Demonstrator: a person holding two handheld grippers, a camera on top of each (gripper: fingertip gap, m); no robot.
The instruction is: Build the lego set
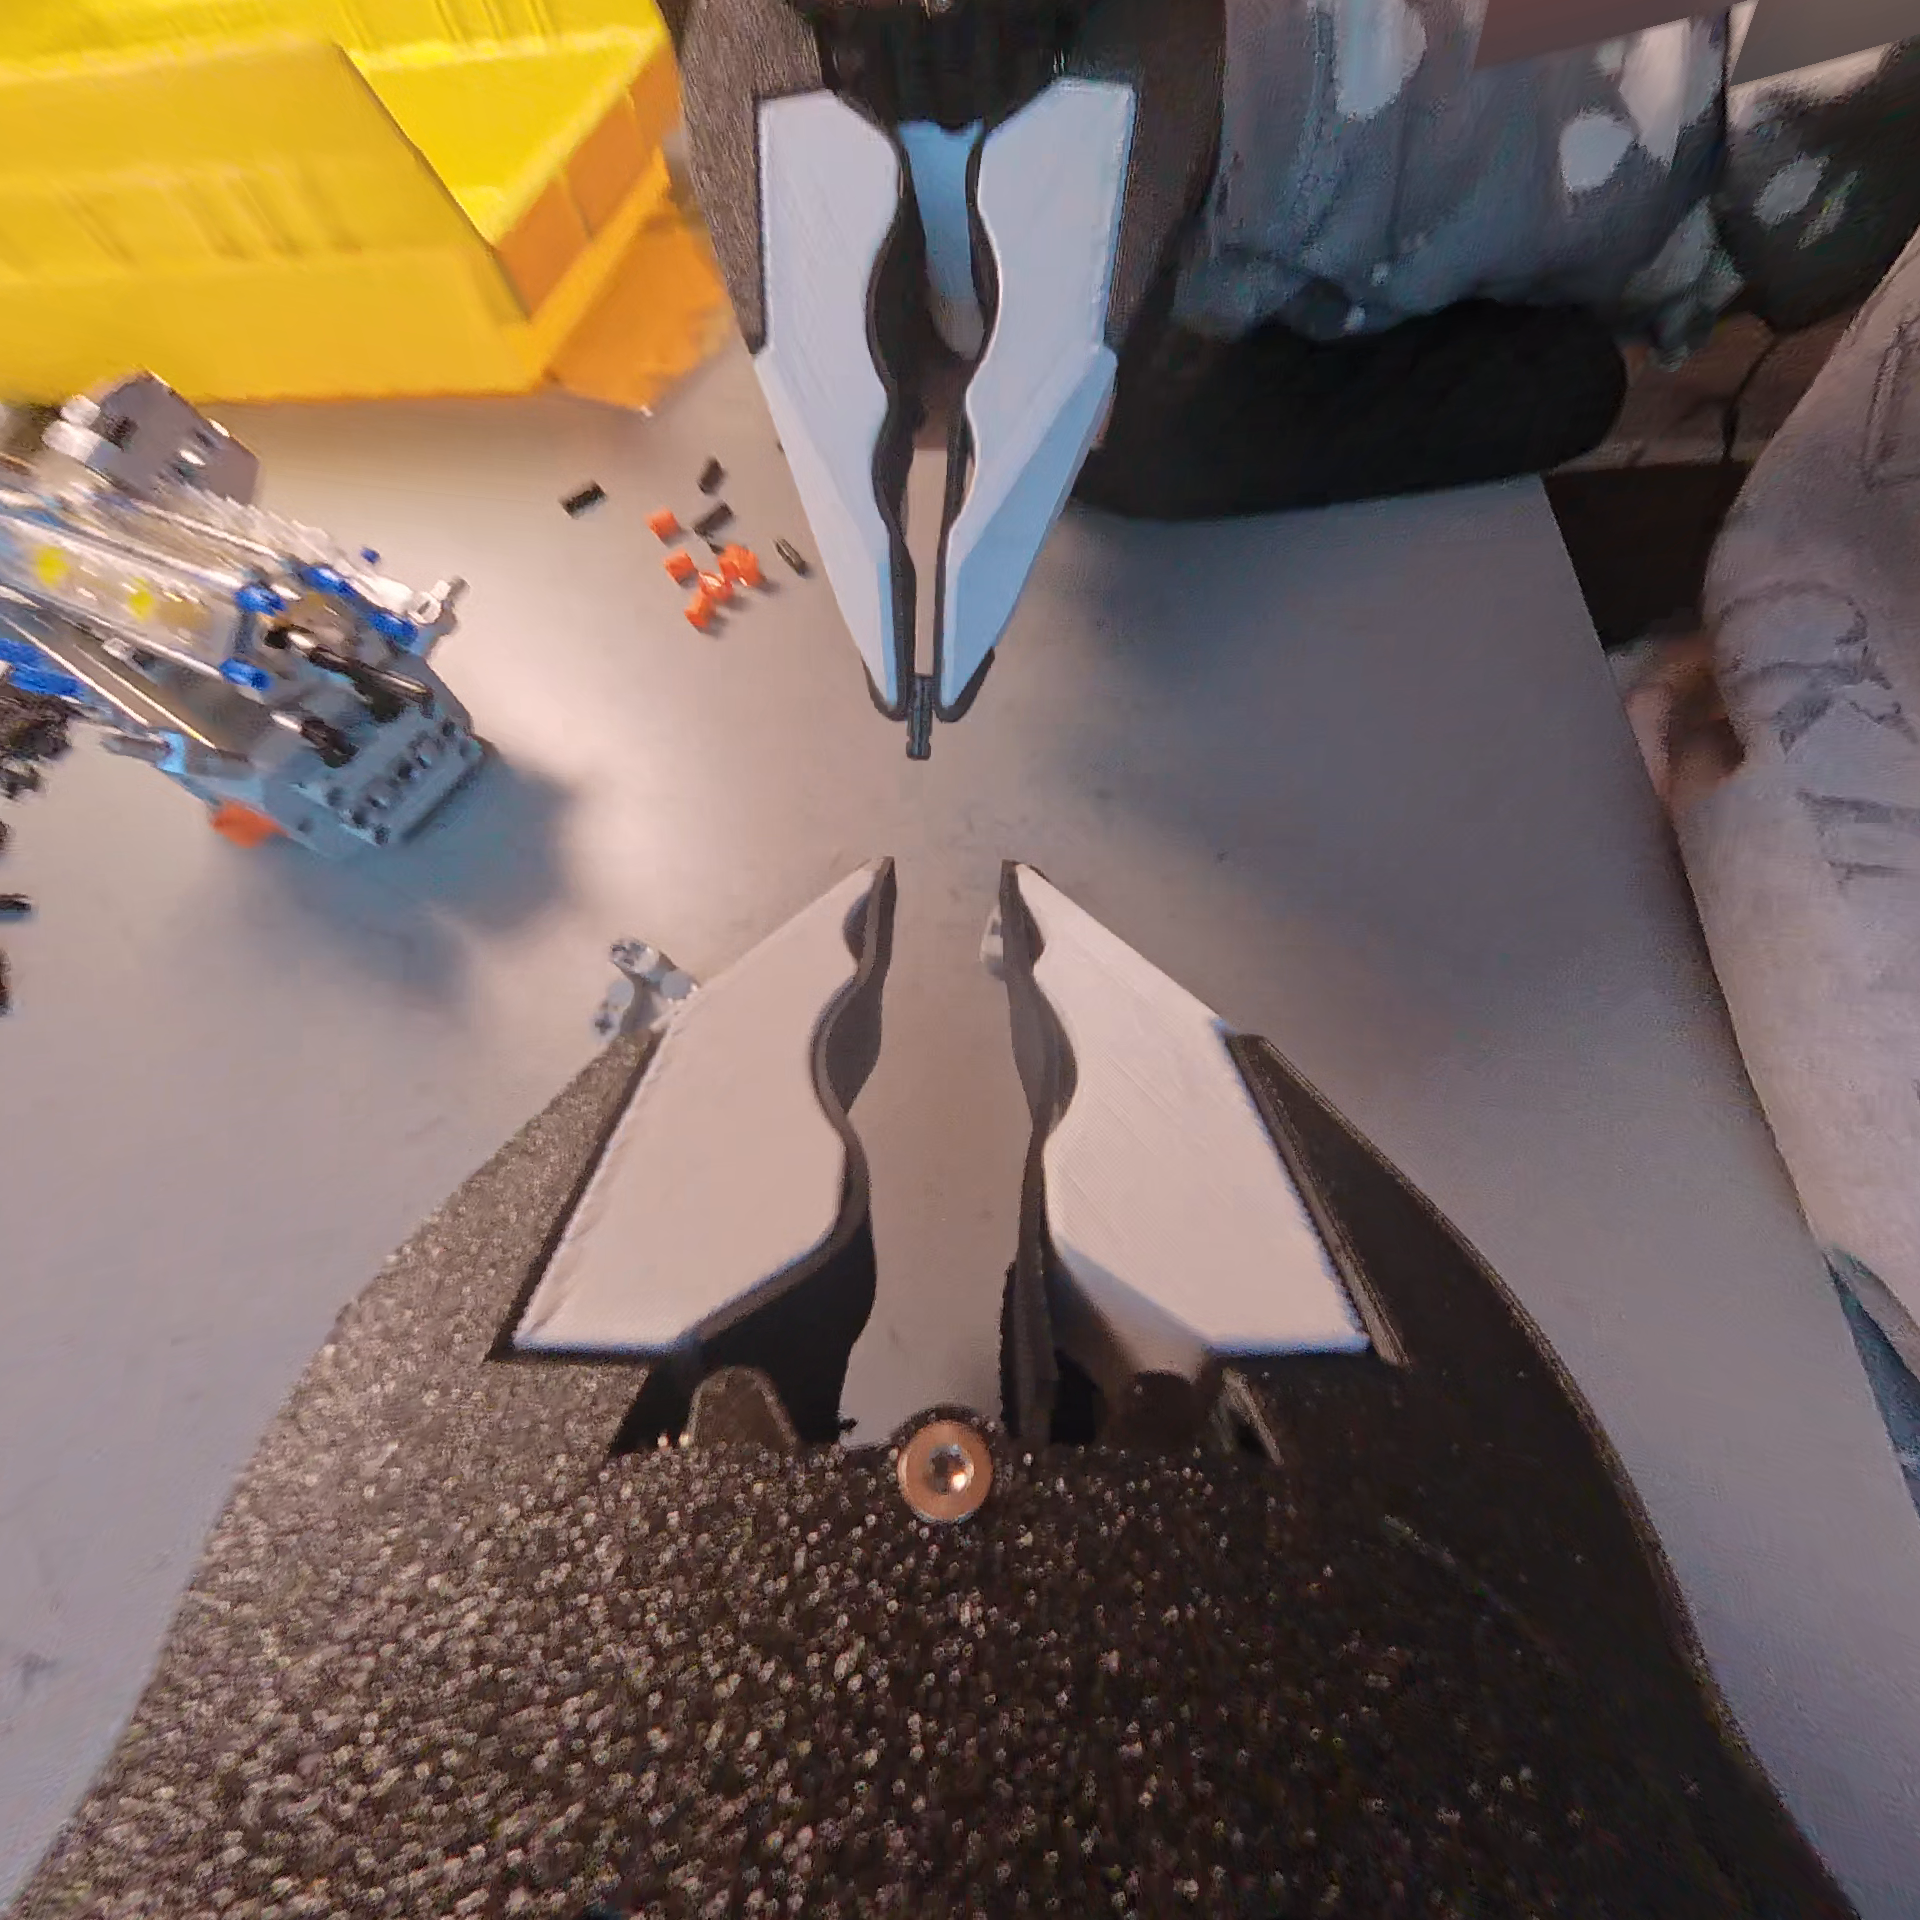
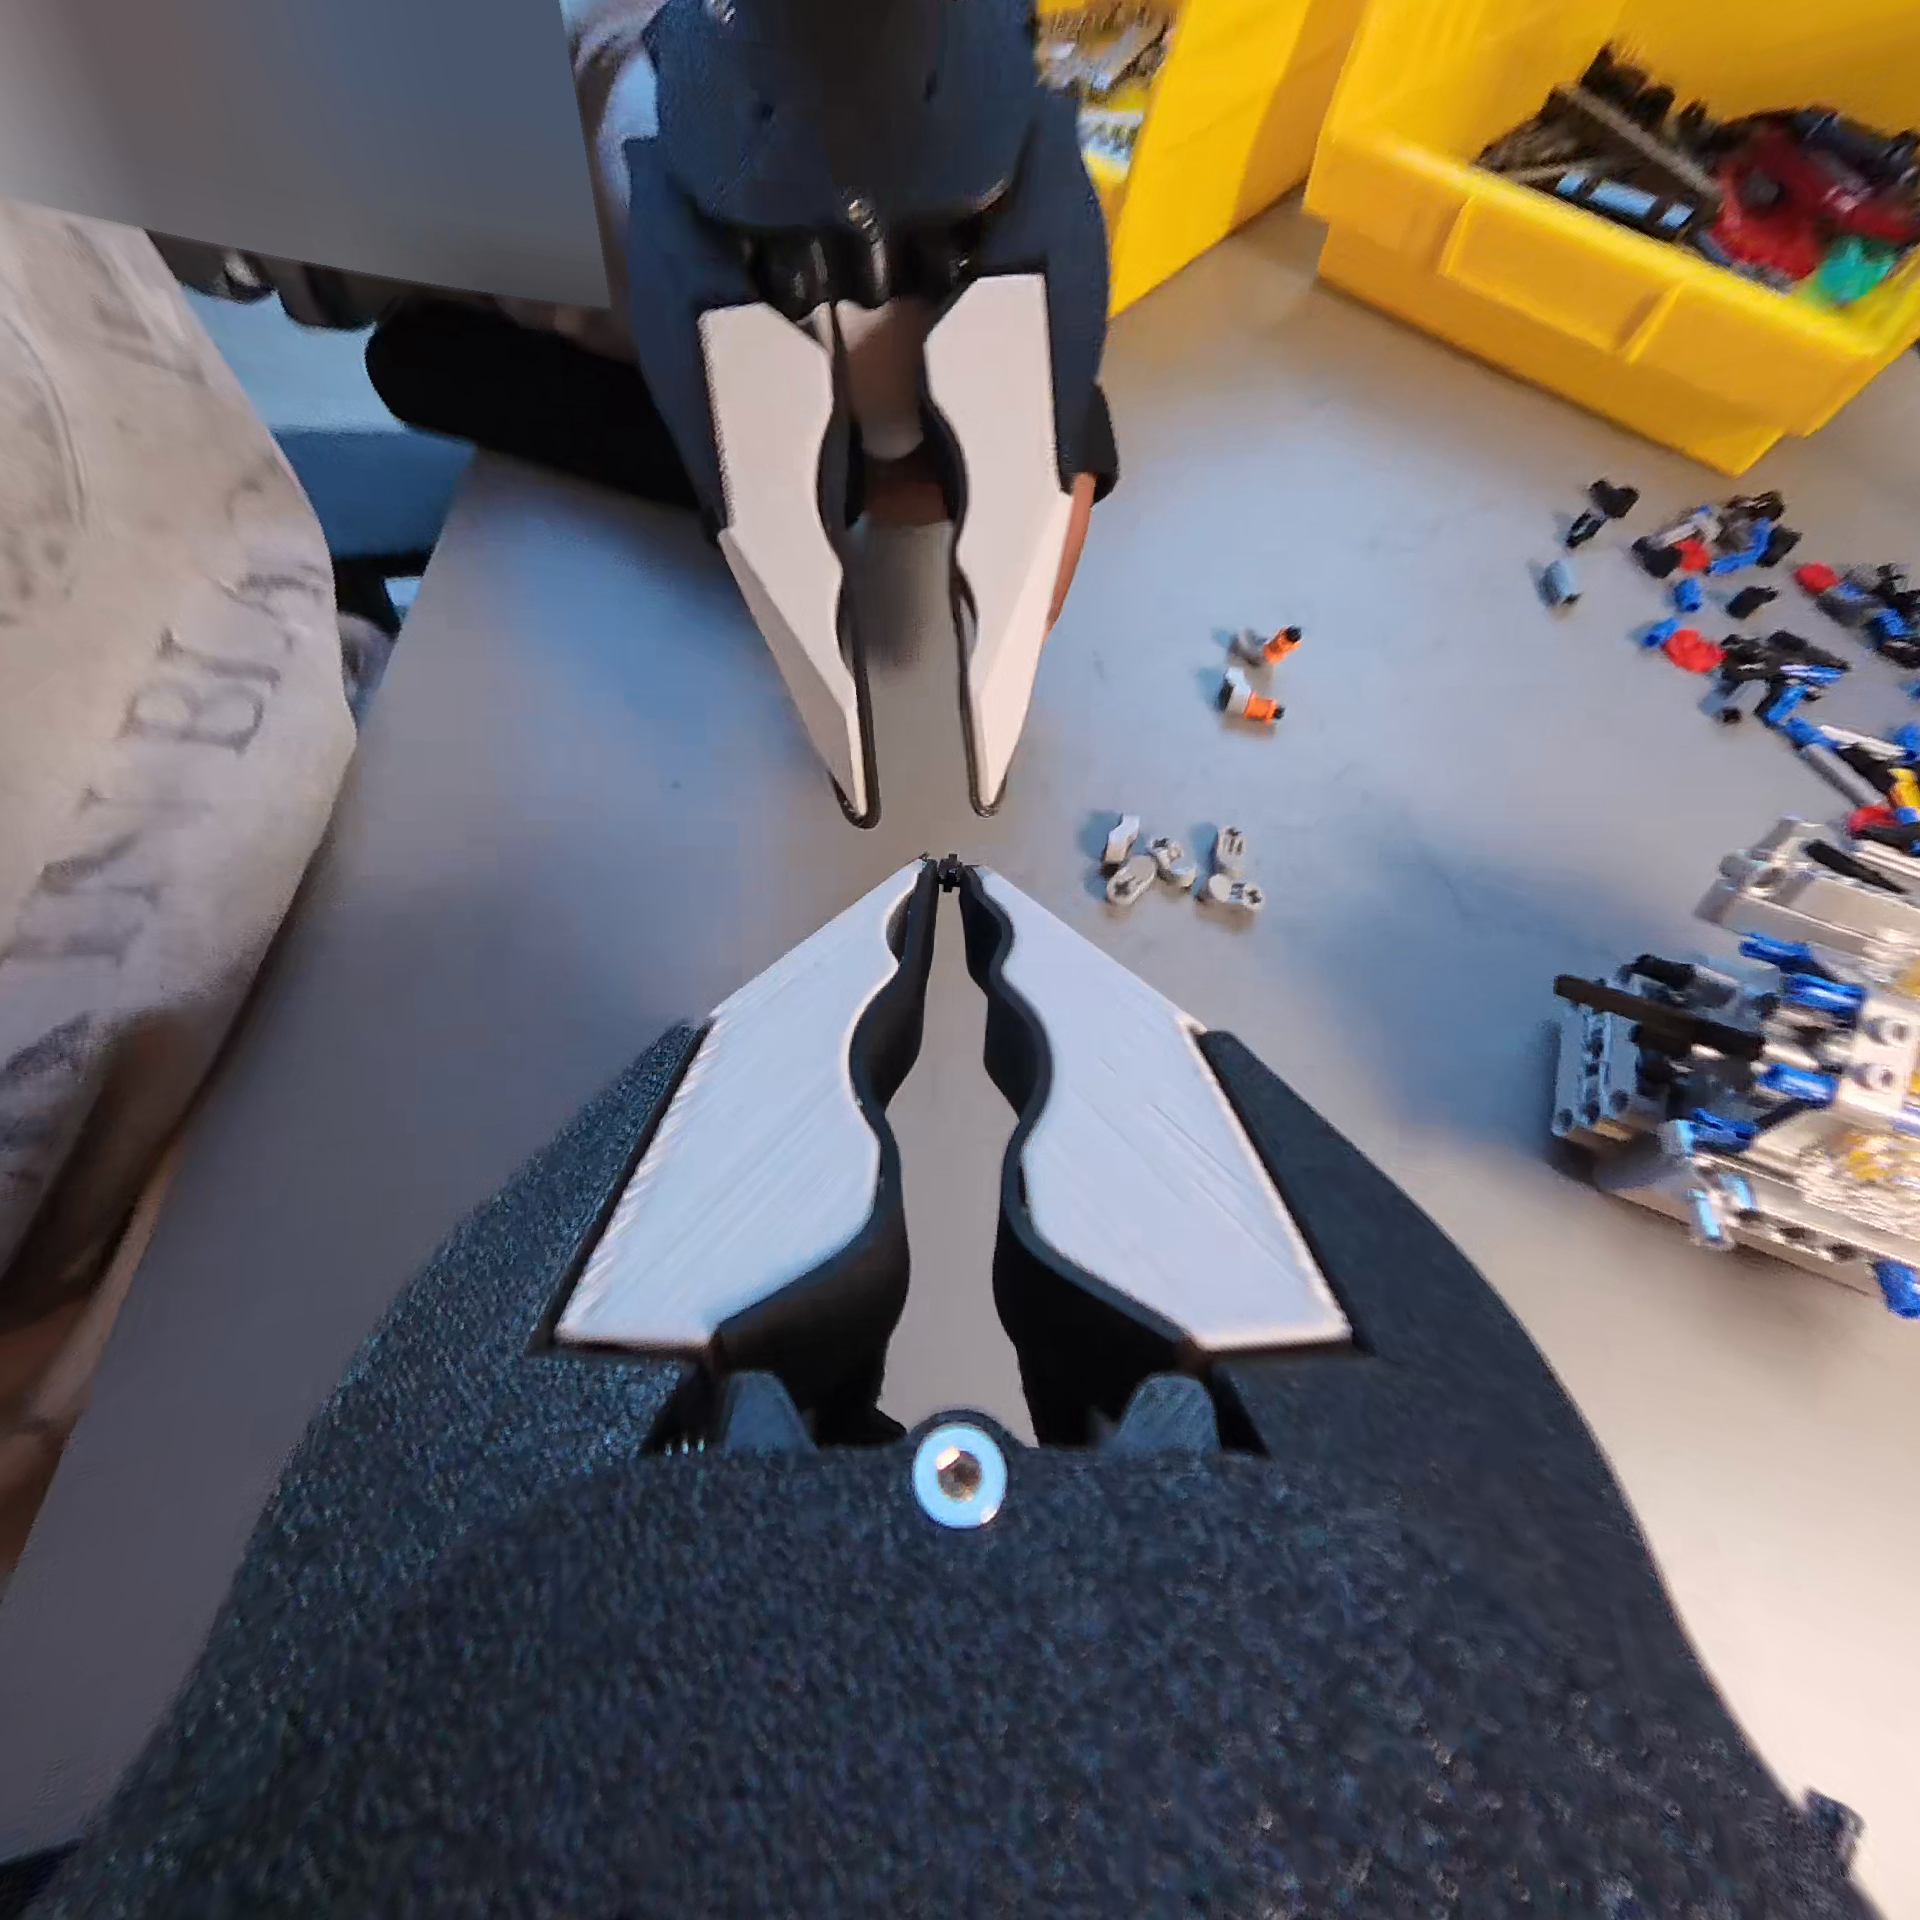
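Observation:
My right gripper (image 2: 948, 885) is shut on a small black pin (image 2: 948, 871) that sticks out past its tips. In the left wrist view the right gripper (image 1: 920, 707) points towards me with the black pin (image 1: 918, 732) at its tip. My left gripper (image 1: 945, 871) is open and empty, tip to tip with the right one and a short way from the pin. It also shows in the right wrist view (image 2: 923, 812), jaws apart. Both hover over the grey table (image 1: 1299, 727). A small grey bit (image 1: 992, 940) shows by my left gripper's right finger; I cannot tell if it touches.
A grey brick model with blue pins (image 1: 260, 665) (image 2: 1766, 1091) lies on the table. Near it are orange pieces (image 1: 717, 582), grey connectors (image 2: 1174, 873), a loose parts pile (image 2: 1766, 623) and yellow bins (image 2: 1610, 239) (image 1: 260, 208). A person's sleeve (image 2: 125, 727) is at the table edge.

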